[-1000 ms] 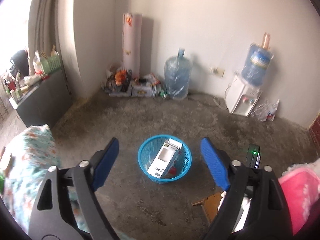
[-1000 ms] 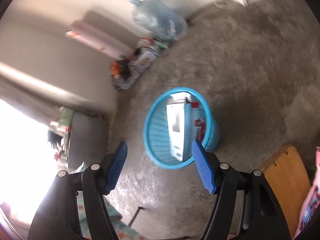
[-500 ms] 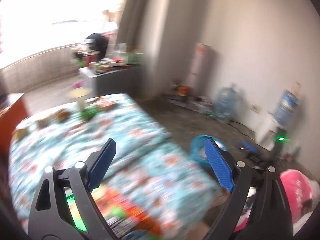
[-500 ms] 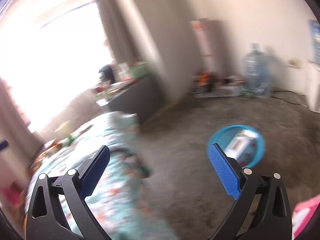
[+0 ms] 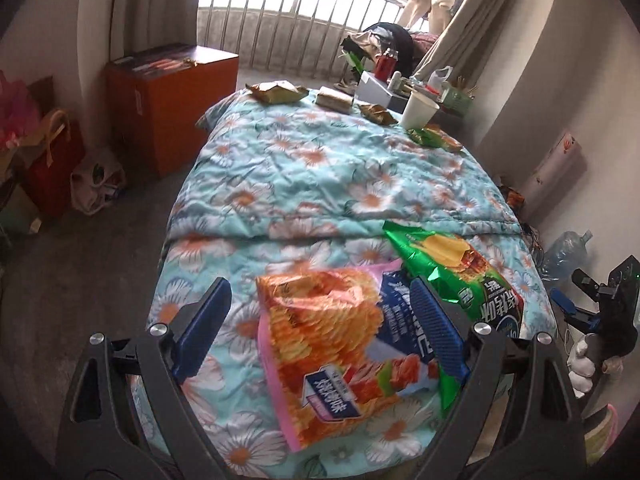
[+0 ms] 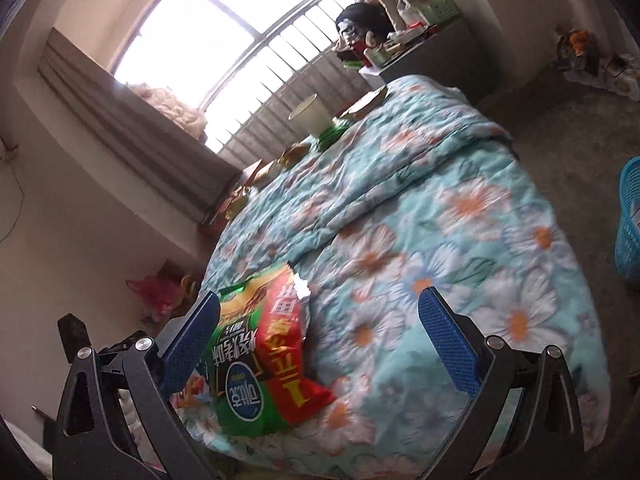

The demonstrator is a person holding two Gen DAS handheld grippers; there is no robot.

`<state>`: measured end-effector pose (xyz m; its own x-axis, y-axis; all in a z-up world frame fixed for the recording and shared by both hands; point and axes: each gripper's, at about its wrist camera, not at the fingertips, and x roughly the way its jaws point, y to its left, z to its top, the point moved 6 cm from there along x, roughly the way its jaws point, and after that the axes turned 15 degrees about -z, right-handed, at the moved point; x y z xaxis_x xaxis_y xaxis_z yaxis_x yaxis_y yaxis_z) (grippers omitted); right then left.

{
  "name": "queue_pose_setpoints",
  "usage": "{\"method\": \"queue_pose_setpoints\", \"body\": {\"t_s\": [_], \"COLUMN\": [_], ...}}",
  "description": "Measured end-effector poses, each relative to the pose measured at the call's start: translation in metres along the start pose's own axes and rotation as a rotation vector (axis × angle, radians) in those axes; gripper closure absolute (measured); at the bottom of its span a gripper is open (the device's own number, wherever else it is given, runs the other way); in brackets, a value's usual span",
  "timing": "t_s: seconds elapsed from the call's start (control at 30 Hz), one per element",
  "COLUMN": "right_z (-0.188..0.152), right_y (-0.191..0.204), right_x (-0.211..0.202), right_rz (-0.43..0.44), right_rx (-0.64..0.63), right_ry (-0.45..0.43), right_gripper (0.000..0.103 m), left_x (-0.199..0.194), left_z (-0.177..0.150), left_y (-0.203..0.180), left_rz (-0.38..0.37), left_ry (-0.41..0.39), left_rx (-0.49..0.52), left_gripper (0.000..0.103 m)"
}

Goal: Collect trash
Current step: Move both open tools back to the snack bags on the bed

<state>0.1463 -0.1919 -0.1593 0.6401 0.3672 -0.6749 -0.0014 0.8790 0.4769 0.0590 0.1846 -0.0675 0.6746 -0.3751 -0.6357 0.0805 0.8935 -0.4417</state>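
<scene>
A pink-and-orange snack bag (image 5: pixel 340 344) lies on the floral quilt (image 5: pixel 320 184), partly over a green chip bag (image 5: pixel 452 276). My left gripper (image 5: pixel 320 328) is open and empty just above the pink bag. My right gripper (image 6: pixel 320 332) is open and empty over the quilt; the green chip bag (image 6: pixel 256 360) lies by its left finger. Its body also shows in the left wrist view (image 5: pixel 600 308). At the quilt's far end lie several wrappers (image 5: pixel 276 92) and a white paper cup (image 5: pixel 418 110). The blue trash basket (image 6: pixel 630 220) stands on the floor at the right.
An orange cabinet (image 5: pixel 172 100) and bags (image 5: pixel 52 160) stand left of the bed. A cluttered grey table (image 6: pixel 424 48) stands by the barred window (image 5: pixel 300 20). A water bottle (image 5: pixel 564 252) sits on the floor at the right.
Both grippers have swung away from the blue basket on the floor and now face the bed. The snack bags have come into view under the open fingers.
</scene>
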Motion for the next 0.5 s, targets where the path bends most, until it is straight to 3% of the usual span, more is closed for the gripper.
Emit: {"method": "queue_pose_setpoints", "body": {"t_s": [0.13,0.27,0.43,0.5], "right_z": [-0.013,-0.012,-0.010,-0.012], "right_y": [0.019,0.019,0.025,0.024], "right_x": [0.018,0.029,0.022,0.016], "right_rz": [0.021,-0.019,-0.030,-0.054], "right_rx": [-0.031,-0.025,-0.048,-0.060], "right_ry": [0.071,0.107,0.132,0.133], "right_gripper": [0.006,0.007,0.007,0.007], "left_x": [0.009,0.015,0.021,0.033], "left_z": [-0.020,-0.030,-0.005,0.007], "left_y": [0.013,0.028,0.027,0.028], "left_rz": [-0.007,0.000,-0.008,-0.036], "left_ry": [0.057,0.062,-0.001,0.009], "left_rx": [-0.010,-0.043,0.037,0.036], "left_gripper": [0.017,0.017,0.018,0.028]}}
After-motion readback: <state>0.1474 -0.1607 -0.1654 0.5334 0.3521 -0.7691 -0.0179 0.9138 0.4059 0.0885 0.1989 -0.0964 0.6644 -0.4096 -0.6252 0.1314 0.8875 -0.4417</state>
